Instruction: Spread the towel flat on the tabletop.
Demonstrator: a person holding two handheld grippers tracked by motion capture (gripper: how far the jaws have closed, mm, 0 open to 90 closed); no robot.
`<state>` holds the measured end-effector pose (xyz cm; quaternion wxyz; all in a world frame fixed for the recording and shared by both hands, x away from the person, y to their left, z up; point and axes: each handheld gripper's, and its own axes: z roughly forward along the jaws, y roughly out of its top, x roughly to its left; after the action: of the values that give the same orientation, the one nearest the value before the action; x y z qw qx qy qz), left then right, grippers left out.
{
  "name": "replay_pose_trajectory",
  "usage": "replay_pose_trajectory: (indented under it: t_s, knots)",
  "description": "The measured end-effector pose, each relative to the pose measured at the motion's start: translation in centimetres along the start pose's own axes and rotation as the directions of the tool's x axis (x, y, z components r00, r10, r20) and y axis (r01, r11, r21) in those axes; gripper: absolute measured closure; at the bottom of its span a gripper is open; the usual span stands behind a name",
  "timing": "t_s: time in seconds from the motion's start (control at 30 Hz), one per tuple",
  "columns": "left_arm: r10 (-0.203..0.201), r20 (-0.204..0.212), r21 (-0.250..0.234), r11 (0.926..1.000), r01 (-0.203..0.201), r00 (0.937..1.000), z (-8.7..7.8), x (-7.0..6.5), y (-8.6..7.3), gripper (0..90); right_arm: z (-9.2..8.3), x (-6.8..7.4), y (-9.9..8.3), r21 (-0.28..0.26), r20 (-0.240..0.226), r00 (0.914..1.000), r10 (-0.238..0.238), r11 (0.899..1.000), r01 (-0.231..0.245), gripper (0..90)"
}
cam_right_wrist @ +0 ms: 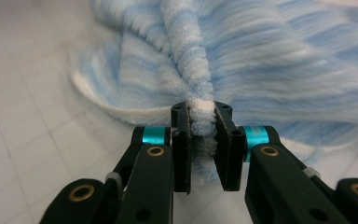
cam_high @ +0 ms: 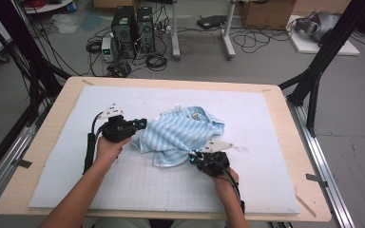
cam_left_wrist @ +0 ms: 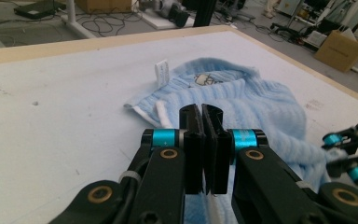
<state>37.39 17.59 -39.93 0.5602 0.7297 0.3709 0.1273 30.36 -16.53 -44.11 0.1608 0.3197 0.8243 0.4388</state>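
A light blue striped towel (cam_high: 185,133) lies crumpled on the middle of the white mat (cam_high: 266,185). My left gripper (cam_high: 142,124) is at the towel's left edge. In the left gripper view its jaws (cam_left_wrist: 203,112) are pressed together, a thin white strip of hem shows between them low down, and the towel (cam_left_wrist: 261,98) spreads beyond. My right gripper (cam_high: 192,159) is at the towel's near edge. In the right gripper view it (cam_right_wrist: 201,109) is shut on a bunched ridge of the towel (cam_right_wrist: 261,56). The right gripper (cam_left_wrist: 349,154) also shows at the right of the left gripper view.
The mat covers a wooden table (cam_high: 285,102) framed by black struts. A white label (cam_left_wrist: 161,72) sticks up from the towel's far corner. Computer cases (cam_high: 133,28) and cables lie on the floor beyond the far edge. Bare mat extends left, right and near.
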Motion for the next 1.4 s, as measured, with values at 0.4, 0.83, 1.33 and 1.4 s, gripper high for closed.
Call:
replay_pose_trajectory:
  t_s: [0.4,0.83,1.33,1.4]
  knots:
    - [0.017,-0.027,-0.002,0.9998,-0.017,0.9995,2.4,-0.2,0.3,87.2,-1.6,-4.4,2.0,-0.033,0.179,0.9828,0.045,0.999,-0.039,79.9]
    - [0.0,-0.121,0.025,0.9997,0.003,0.9926,3.7,2.2,-0.9,86.5,2.4,-6.0,3.3,-0.027,0.242,0.9632,0.116,0.993,-0.113,65.4]
    - [0.022,-0.021,-0.009,0.9997,-0.022,0.9995,0.2,0.4,-1.6,41.2,-3.1,-3.7,1.3,-0.136,0.152,0.9774,0.147,0.983,-0.127,40.4]
    - [0.041,-0.01,0.0,0.9992,-0.041,0.9991,-0.1,0.0,-2.0,40.0,-3.2,-3.4,1.0,-0.136,0.152,0.9777,0.144,0.983,-0.124,36.5]
